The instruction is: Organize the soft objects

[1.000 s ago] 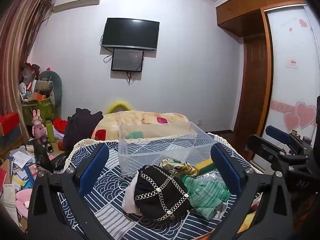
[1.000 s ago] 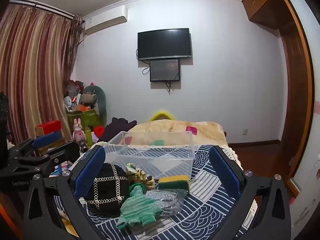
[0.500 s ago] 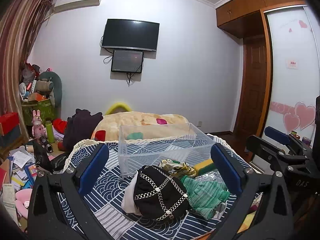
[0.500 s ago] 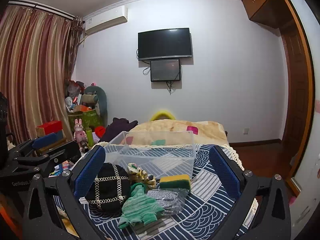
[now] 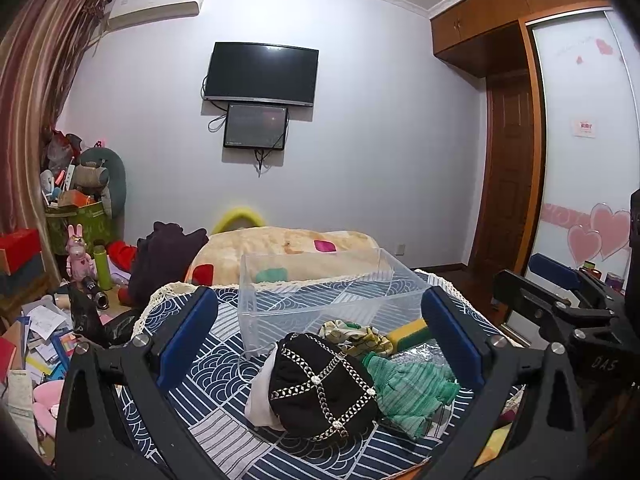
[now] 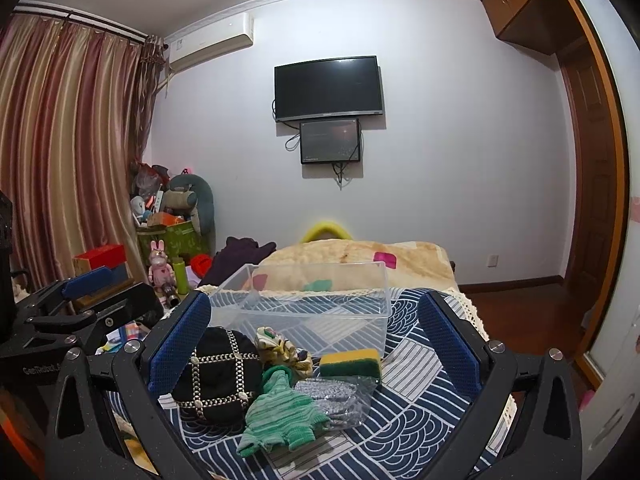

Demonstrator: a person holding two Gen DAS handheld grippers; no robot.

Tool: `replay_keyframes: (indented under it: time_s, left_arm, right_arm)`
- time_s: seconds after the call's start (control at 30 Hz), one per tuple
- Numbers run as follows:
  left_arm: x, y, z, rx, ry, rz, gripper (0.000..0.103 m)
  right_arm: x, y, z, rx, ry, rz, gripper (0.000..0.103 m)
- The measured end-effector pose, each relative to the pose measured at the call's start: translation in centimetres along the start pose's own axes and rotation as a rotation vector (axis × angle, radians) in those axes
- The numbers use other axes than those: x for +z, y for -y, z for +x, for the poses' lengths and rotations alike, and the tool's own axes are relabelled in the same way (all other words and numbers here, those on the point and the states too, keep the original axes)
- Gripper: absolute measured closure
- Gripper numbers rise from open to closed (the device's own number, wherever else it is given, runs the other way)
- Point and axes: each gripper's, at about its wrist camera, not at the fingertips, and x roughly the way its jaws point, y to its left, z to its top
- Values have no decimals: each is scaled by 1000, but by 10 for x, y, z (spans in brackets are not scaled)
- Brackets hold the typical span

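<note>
A black studded hat (image 5: 324,388) (image 6: 218,376), a green knitted glove (image 5: 408,388) (image 6: 280,412), a patterned scrunchie (image 5: 356,334) (image 6: 282,348), a yellow-green sponge (image 5: 408,332) (image 6: 352,362) and a silvery cloth in a clear bag (image 6: 340,396) lie on the blue patterned table cover (image 5: 224,364) (image 6: 420,364). Behind them stands an empty clear plastic bin (image 5: 320,296) (image 6: 304,300). My left gripper (image 5: 320,336) and right gripper (image 6: 316,340) are both open and empty, hovering in front of the pile.
A bed with a beige blanket (image 5: 288,248) lies behind the table. Cluttered boxes and toys (image 5: 76,220) fill the floor at the left. A wooden wardrobe and door (image 5: 508,184) stand at the right. The right gripper's body (image 5: 560,308) shows in the left wrist view.
Both views have shifted very slightly. The objects and the open jaws stay as they were.
</note>
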Motion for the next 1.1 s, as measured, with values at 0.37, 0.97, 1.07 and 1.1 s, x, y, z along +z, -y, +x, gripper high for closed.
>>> replay_keyframes:
  time_s: [0.37,0.97,1.07,1.1]
  left_arm:
    - [0,0,0,1,0,0,0]
    - [4,1,-2,-4,5,-2,0]
    - [3,2,-3,-6,7,-1,0]
    - [4,3,-3,-6,7,1,0]
  right_arm:
    - [1,0,-1,3,1,4,0]
    - [2,-3,-2,7,7,0,0]
    - [2,-4,-3,7,10,1,0]
    - [2,-3,-3,7,9,1,0]
